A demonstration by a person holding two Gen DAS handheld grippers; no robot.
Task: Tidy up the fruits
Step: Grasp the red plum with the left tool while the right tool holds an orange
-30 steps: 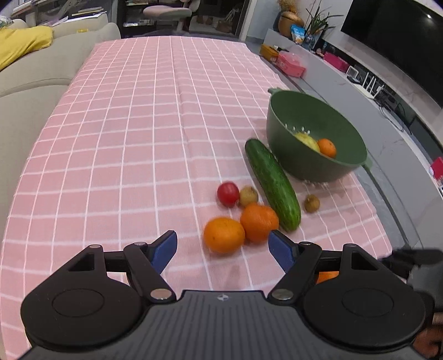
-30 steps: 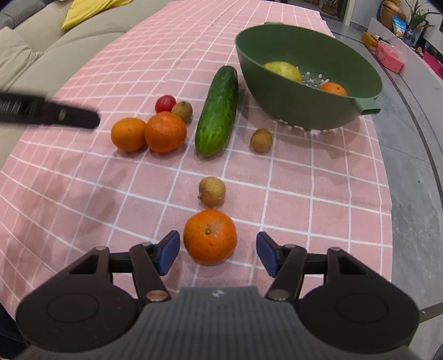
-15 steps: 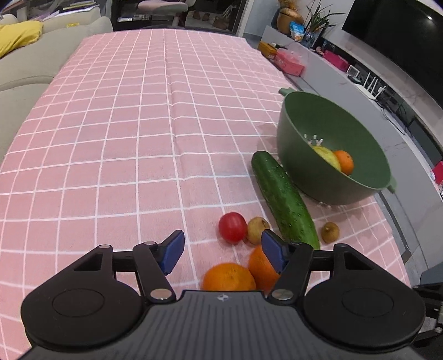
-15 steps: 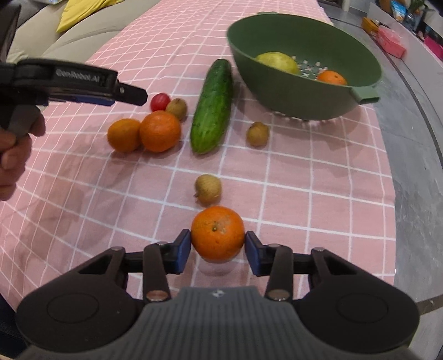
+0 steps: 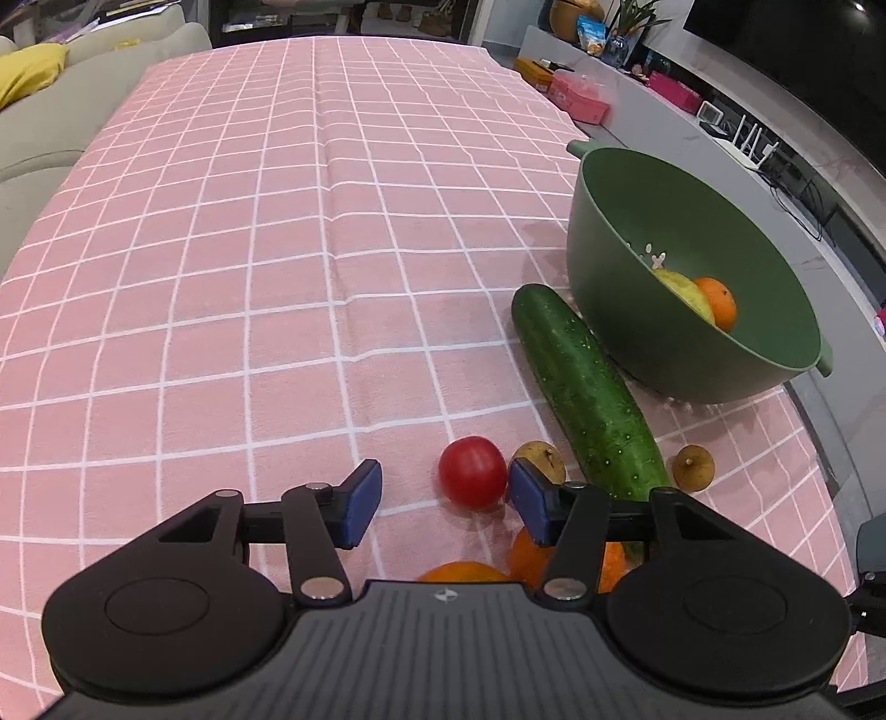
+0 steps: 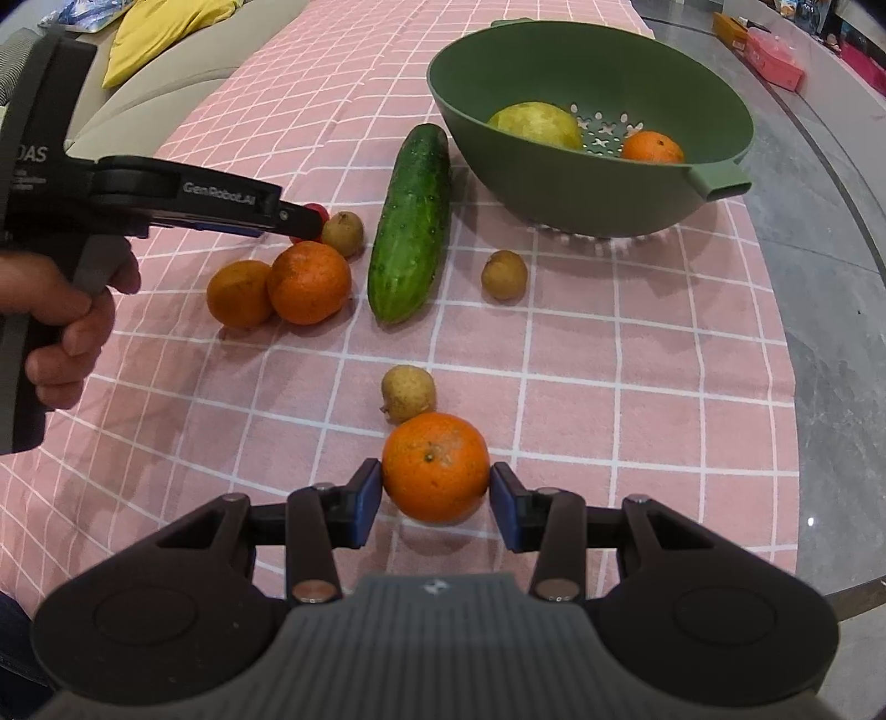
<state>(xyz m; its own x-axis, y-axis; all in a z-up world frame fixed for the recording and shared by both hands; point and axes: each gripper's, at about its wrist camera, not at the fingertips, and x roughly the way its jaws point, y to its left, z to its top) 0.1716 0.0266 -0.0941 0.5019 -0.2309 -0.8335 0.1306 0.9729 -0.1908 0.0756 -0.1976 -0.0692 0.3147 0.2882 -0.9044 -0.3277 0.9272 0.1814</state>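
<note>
My right gripper (image 6: 436, 495) is shut on an orange (image 6: 436, 467) just above the pink checked cloth. My left gripper (image 5: 446, 501) is open, its blue pads either side of a red tomato (image 5: 472, 472); it also shows in the right wrist view (image 6: 288, 219). Two oranges (image 6: 308, 282) lie under it, beside a cucumber (image 6: 412, 221). A green colander bowl (image 6: 714, 183) holds a yellow fruit (image 6: 536, 124) and a small orange (image 6: 652, 148). Small brown fruits lie by the tomato (image 6: 343, 232), right of the cucumber (image 6: 504, 274) and just beyond the held orange (image 6: 408, 392).
The table's right edge (image 6: 797, 387) runs close to the bowl, with grey floor beyond. A beige sofa with a yellow cushion (image 6: 160, 33) borders the left side. The pink cloth (image 5: 249, 221) stretches far ahead of the left gripper.
My right gripper has closed on the orange. My left gripper moved forward over the two oranges, so the tomato now sits between its open fingers.
</note>
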